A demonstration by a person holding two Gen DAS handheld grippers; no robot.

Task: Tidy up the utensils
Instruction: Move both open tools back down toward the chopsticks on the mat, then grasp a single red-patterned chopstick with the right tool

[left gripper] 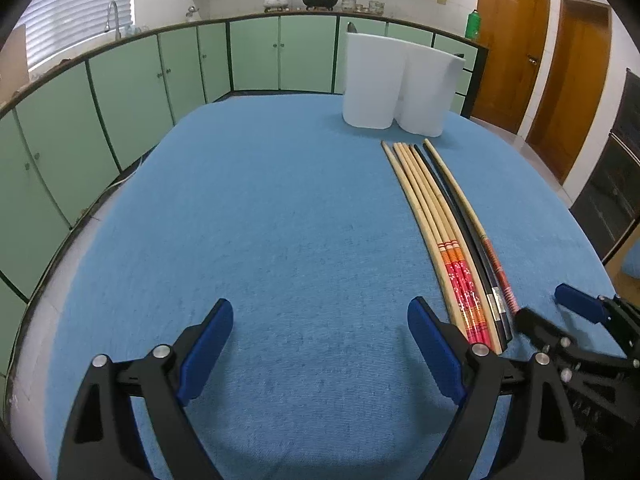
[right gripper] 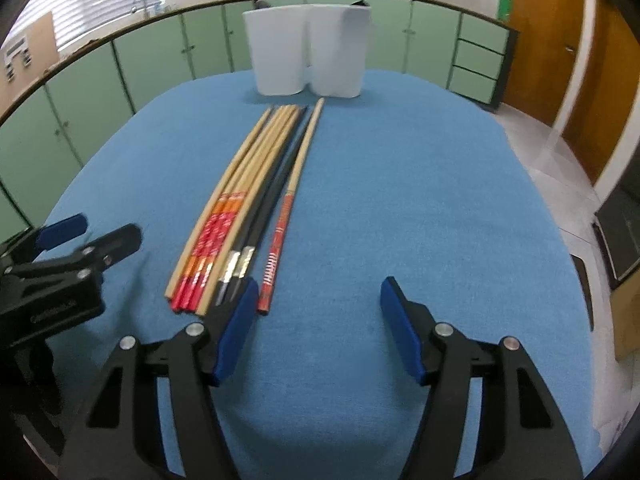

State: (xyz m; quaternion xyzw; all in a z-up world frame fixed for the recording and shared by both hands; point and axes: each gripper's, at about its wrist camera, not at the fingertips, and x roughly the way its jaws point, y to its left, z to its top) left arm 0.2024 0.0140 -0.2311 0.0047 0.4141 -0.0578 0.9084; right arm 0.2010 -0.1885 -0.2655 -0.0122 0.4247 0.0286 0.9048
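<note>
Both grippers hover open over the blue cloth, beside a row of chopsticks.

The left gripper [left gripper: 320, 344] has its jaws spread wide on nothing; the right gripper [right gripper: 318, 328] has its jaws apart, also holding nothing, its left pad just beside the lone red-ended chopstick [right gripper: 280, 232]. The bundle of long wooden and black chopsticks [right gripper: 236, 200] lies between the two grippers on the blue tablecloth [right gripper: 400, 200], tips pointing at the white two-lobed plastic holder [right gripper: 308, 52].

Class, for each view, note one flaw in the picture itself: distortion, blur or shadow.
Left wrist view: fisheye bends the chopsticks and counter edge into curves. Right wrist view: the doors at the right edge smear with blur.
</note>
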